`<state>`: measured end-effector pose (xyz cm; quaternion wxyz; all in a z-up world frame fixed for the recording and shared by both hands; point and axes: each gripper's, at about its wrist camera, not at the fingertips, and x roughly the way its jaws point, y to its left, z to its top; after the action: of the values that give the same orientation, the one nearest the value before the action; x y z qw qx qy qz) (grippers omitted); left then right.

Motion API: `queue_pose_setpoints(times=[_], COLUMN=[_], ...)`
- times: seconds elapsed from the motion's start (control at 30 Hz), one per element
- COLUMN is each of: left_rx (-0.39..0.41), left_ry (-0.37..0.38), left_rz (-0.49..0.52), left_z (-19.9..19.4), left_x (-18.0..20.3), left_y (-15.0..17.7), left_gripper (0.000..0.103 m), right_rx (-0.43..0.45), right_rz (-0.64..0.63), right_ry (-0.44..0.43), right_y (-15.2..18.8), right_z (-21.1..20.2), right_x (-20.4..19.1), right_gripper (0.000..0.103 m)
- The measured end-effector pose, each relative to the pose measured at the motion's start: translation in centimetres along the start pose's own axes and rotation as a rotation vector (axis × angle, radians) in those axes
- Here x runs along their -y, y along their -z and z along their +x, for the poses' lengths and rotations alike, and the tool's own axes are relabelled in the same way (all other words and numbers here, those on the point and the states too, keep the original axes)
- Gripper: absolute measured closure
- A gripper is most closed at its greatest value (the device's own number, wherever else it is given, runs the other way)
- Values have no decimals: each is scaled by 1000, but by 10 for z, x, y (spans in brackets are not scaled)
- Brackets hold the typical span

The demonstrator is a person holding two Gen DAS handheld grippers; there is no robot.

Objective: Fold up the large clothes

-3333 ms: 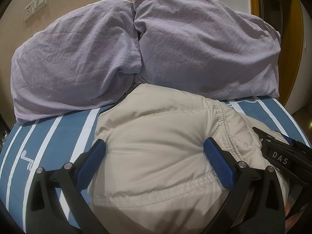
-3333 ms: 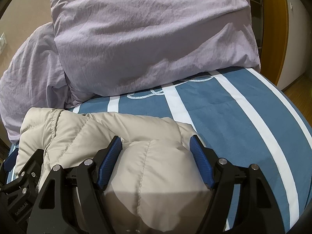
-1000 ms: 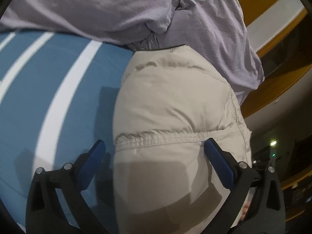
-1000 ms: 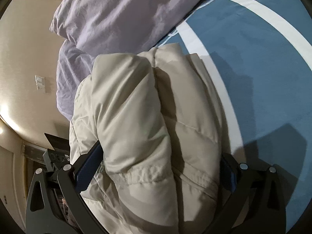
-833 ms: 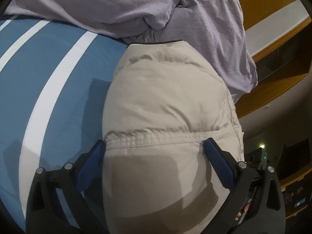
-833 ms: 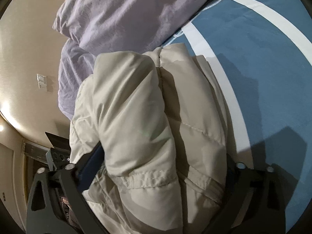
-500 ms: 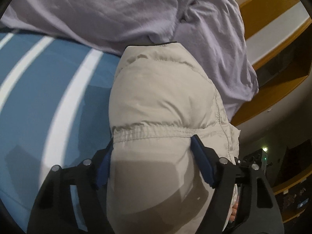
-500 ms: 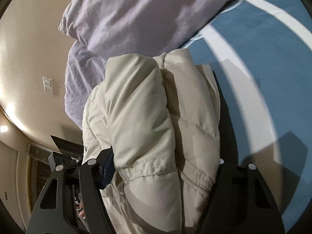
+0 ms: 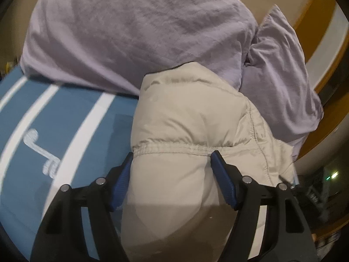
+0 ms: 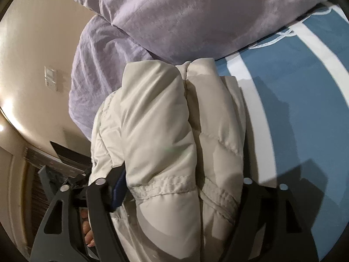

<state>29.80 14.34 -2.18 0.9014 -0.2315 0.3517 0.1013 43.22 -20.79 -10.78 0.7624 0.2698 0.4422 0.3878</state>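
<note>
A beige puffer jacket [image 9: 192, 113], folded into a thick bundle, lies on the blue striped bed beside the pillows. My left gripper [image 9: 172, 155] has its blue pads [image 9: 222, 181] pressed into both sides of one end, below an elastic seam. The opposite end of the jacket [image 10: 157, 113] fills my right gripper [image 10: 182, 174]. Those jaws are opening a little, with the padding still wedged tight between them. The right-hand pad is hidden behind the fabric. The left gripper's black frame [image 10: 63, 174] and a hand [image 10: 86, 229] show at the lower left of the right wrist view.
Two lilac pillows [image 9: 130, 32] [image 9: 279, 76] lean against the headboard wall just beyond the jacket. The blue sheet with white stripes [image 10: 305, 120] spreads out on the right. A wall switch [image 10: 50, 78] and wooden trim [image 9: 314, 26] lie past the bed.
Both grippers went from wide open to closed on the jacket's ends. The bundle has come up slightly and shifted toward the pillows, and the left view has tipped upward.
</note>
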Motion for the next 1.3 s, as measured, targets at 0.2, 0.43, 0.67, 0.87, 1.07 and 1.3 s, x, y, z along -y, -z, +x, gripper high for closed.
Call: queue_pose_setpoints(times=[0.2,0.43,0.67,0.87,1.07,1.3], left_rx=[130,160,140,150,160,182], left_ry=[-185,-216,-199,-183,-178,-179], left_rz=[170,258,255,257,254,243], left_z=[-16,-9,2,6,10,-5], left_x=[33,55,53,52,52,48], left_y=[10,23,28,31,32,41], left_gripper=[20,13,13,13,12,8], right_rx=[54,223,259,227,210,229], right_rz=[-50,-239,-444,-449,-433,-447], right_ry=[108,225,309,370,371,432], right_y=[-2,2,24,22,24,33], right_z=[-27,-48,-19,1,9,0], right_x=[-8,-53,-86,-71,-60,-67], right_gripper=[21,30,42,48,48,36])
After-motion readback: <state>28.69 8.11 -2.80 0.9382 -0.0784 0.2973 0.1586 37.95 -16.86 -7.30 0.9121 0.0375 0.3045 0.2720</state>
